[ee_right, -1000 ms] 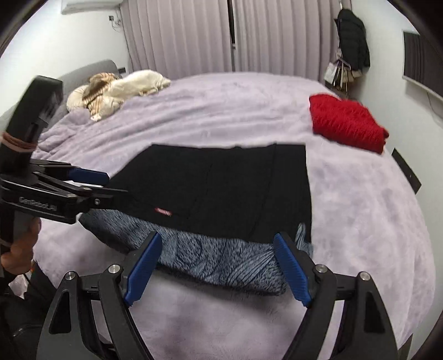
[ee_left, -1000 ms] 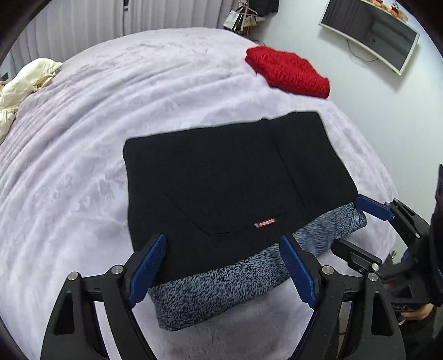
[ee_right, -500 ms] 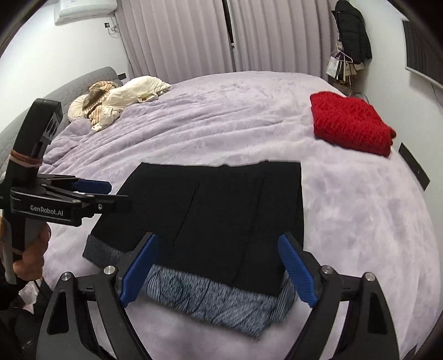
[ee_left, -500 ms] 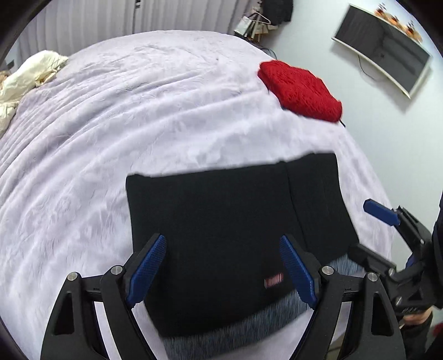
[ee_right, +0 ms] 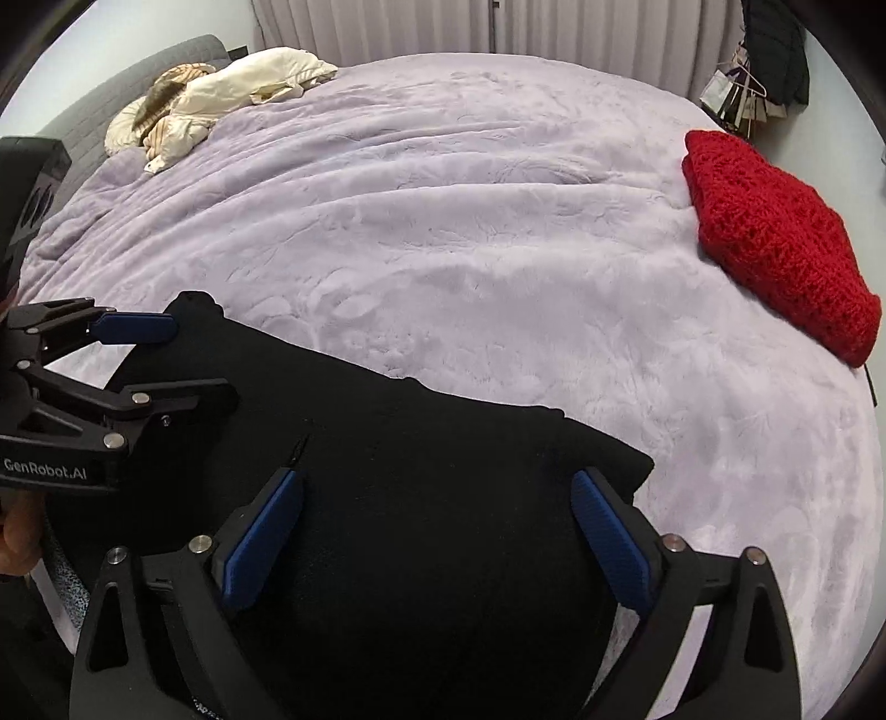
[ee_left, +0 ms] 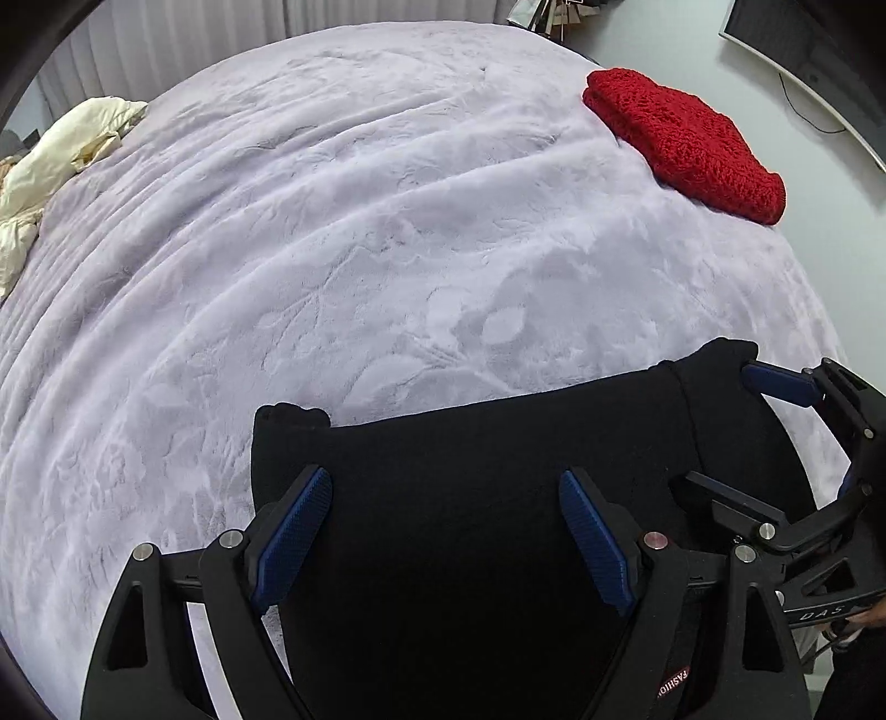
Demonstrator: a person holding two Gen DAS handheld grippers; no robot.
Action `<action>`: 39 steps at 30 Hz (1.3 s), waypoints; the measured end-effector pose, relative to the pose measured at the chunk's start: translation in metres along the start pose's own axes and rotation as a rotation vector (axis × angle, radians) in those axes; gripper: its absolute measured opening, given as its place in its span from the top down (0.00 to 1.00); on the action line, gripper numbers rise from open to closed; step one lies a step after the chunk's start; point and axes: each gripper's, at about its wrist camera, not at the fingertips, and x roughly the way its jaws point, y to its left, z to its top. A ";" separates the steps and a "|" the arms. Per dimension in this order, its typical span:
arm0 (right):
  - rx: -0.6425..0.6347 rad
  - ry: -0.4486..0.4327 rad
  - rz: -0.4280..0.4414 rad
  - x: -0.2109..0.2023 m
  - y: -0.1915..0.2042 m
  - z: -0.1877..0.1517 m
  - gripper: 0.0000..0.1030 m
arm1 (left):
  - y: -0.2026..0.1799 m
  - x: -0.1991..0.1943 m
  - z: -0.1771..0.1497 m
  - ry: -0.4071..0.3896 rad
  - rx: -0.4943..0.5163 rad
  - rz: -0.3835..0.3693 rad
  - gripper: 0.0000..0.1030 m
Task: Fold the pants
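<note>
The black pants (ee_left: 470, 498) lie folded flat on the lavender bed cover (ee_left: 360, 249), near its front edge. My left gripper (ee_left: 443, 482) hovers open over their left half, fingers spread above the cloth and gripping nothing. My right gripper (ee_right: 440, 479) hangs over the right half of the pants (ee_right: 415, 471). Its jaws are opening, with only flat fabric below them. Each gripper shows in the other's view: the right gripper (ee_left: 731, 432) at the pants' far right corner, the left gripper (ee_right: 183, 357) at the far left corner. A label (ee_left: 673, 681) sits near the bottom edge.
A folded red knit sweater (ee_left: 686, 144) lies at the bed's far right. Cream bedding (ee_right: 221, 94) is bunched at the far left by a grey headboard. A dark screen (ee_left: 803, 55) hangs on the right wall. Curtains and hanging clothes (ee_right: 775, 50) stand behind the bed.
Both grippers have moved forward over the pants toward their far edge. The grey speckled part of the pants has slipped almost out of view. The right jaws have widened.
</note>
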 end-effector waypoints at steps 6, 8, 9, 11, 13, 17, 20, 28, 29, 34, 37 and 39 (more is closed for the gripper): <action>0.010 0.004 0.010 0.008 -0.004 -0.007 0.03 | 0.002 0.007 -0.002 0.012 0.000 -0.011 0.18; 0.006 0.020 0.004 0.012 -0.003 -0.006 0.01 | 0.002 0.005 -0.002 0.010 0.005 -0.005 0.18; 0.006 0.032 0.006 0.012 -0.004 -0.004 0.01 | 0.002 0.002 -0.002 0.009 0.004 -0.004 0.18; 0.022 0.046 -0.014 0.005 -0.002 0.004 0.00 | 0.005 -0.011 0.001 -0.003 -0.016 -0.012 0.18; 0.035 -0.009 -0.031 -0.014 0.002 0.007 0.00 | 0.014 -0.029 0.003 -0.050 -0.070 -0.032 0.18; 0.016 -0.076 -0.038 -0.035 0.021 0.014 0.00 | 0.029 -0.017 0.003 0.000 -0.148 0.101 0.18; -0.010 0.007 -0.051 -0.015 0.033 0.013 0.00 | 0.039 -0.003 -0.012 0.049 -0.206 0.070 0.18; 0.028 0.017 -0.031 -0.039 0.044 -0.039 0.00 | 0.016 -0.034 -0.054 0.035 -0.154 0.071 0.18; 0.019 0.012 -0.034 -0.044 0.048 -0.048 0.00 | 0.012 -0.036 -0.062 0.029 -0.146 0.065 0.18; -0.038 -0.023 -0.130 -0.042 0.069 -0.080 0.00 | 0.002 -0.033 -0.080 -0.013 -0.120 0.120 0.00; 0.016 -0.021 -0.124 -0.046 0.064 -0.077 0.00 | 0.007 -0.037 -0.080 -0.003 -0.149 0.089 0.00; 0.029 0.000 -0.143 -0.050 0.066 -0.078 0.00 | 0.005 -0.047 -0.086 -0.014 -0.150 0.099 0.00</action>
